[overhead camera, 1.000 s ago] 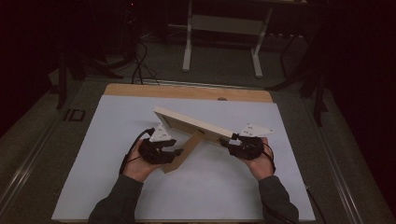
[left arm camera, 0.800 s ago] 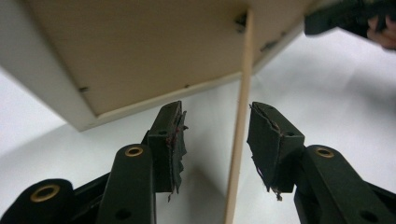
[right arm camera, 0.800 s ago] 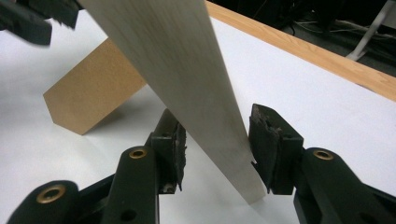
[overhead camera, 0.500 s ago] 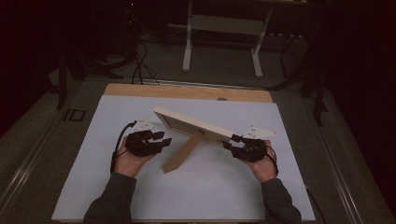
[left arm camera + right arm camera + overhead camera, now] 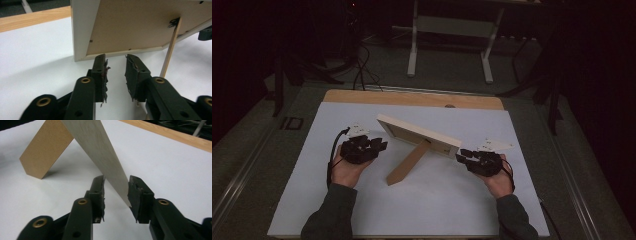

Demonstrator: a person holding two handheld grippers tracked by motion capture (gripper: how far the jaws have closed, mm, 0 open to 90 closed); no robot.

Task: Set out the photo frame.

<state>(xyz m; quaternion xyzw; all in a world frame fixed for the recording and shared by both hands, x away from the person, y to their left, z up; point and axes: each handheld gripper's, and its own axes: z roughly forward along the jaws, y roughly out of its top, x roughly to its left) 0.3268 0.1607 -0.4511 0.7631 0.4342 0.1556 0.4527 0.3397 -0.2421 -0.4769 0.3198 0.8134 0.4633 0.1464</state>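
Two grippers flank the picture frame standing mid-frame on its back leg. Left gripper empty, jaws just narrowing, short of the edge. Right gripper straddles the corner, closing, one pad touching. Squeeze evenly so it won't tip.

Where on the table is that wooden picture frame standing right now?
In the high view, the picture frame stands mid-table on the white mat, propped on its back stand, between the left gripper and the right gripper.
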